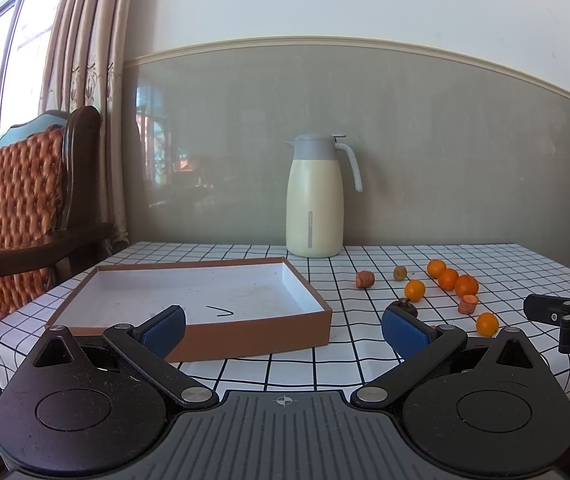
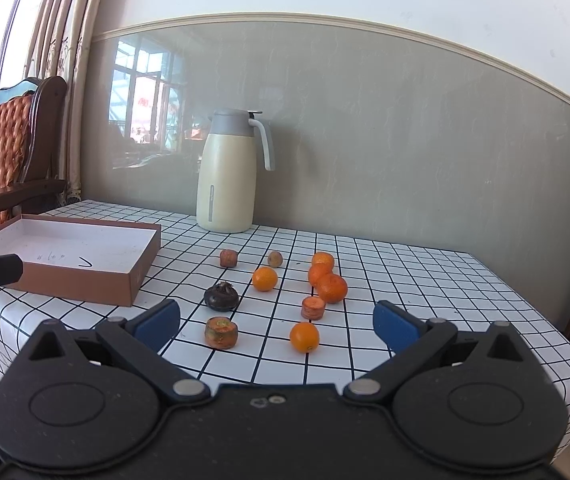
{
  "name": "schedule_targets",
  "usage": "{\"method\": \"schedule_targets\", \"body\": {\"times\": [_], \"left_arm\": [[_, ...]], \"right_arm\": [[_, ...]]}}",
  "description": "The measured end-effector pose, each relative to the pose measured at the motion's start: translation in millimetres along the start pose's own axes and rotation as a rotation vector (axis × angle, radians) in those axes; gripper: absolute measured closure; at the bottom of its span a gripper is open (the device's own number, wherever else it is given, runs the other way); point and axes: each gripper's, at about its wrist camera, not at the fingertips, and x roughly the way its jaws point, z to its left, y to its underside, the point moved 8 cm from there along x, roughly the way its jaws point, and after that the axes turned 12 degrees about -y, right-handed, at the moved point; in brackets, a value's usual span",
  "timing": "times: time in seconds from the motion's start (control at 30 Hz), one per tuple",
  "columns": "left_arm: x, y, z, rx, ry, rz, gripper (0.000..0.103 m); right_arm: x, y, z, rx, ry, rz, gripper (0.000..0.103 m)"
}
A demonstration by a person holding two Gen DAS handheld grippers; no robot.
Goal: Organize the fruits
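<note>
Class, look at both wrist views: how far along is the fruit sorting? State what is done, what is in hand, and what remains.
Done: nothing yet; the cardboard box holds no fruit. In hand: nothing; the left gripper and right gripper are both open and hold nothing. Left: everything on the checked tablecloth, including the five oranges, e.g., the dark mangosteen and the carrot pieces, e.g..

Your left gripper (image 1: 283, 328) is level, its jaws spread wide and holding nothing; blue pads (image 1: 163, 330) sit at 10 and 2 o'clock of the housing. Your right gripper (image 2: 277, 324) is likewise level, wide apart and empty. Each gripper's tip shows in the other's view: the right at 3 o'clock, the left at 9 o'clock.
</note>
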Motion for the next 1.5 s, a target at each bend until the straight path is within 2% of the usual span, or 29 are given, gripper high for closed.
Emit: {"method": "schedule_targets", "body": {"times": [0.6,0.73,0.83,0.9,0.93,1.03,1.17,1.2,1.27,1.4,1.5], "left_arm": [[-0.2,-0.4,2.8,-0.01,-0.008,-0.006,0.0],[0.3,0.0,3.1,-0.01,-0.018,-0.006,0.0],[7.8,1.2,-2.2,0.006,-0.018,0.026,0.0],[14.3,0.3,-5.6,-0.009,0.0,0.038,0.0],[16.9,-0.7,-8.3,-0.016,0.009,0.033,0.0],[24.8,-1.6,-25.7,0.007,0.034,0.017,0.0],[33.6,2.8,-57.4,0.048,0.094,0.015,0.001],[35.4,4.9,-65.6,0.059,0.105,0.017,0.015],[42.7,11.7,-80.9,0.083,0.122,0.052,0.03],[55.7,23.0,-104.1,0.111,0.148,0.088,0.03],[63.6,29.5,-119.7,0.129,0.165,0.104,0.03]], "right_arm": [[-1.2,-1.2,4.0,-0.025,0.01,-0.003,0.006],[4.7,1.3,0.9,-0.004,0.01,0.03,0.006],[9.0,0.6,-6.6,0.012,0.008,0.048,0.007],[13.8,-0.1,-13.9,0.002,0.027,0.062,0.012],[16.4,-0.3,-17.5,-0.005,0.031,0.069,0.019],[26.4,2.8,-29.5,-0.006,0.026,0.099,0.032],[36.7,10.7,-36.6,-0.01,0.003,0.123,0.038],[38.9,12.7,-37.2,-0.016,0.003,0.129,0.039],[44.0,15.5,-40.7,-0.017,0.0,0.139,0.042],[55.9,20.3,-48.5,-0.013,-0.01,0.153,0.045],[68.3,25.9,-53.9,-0.012,-0.019,0.175,0.053]]}}
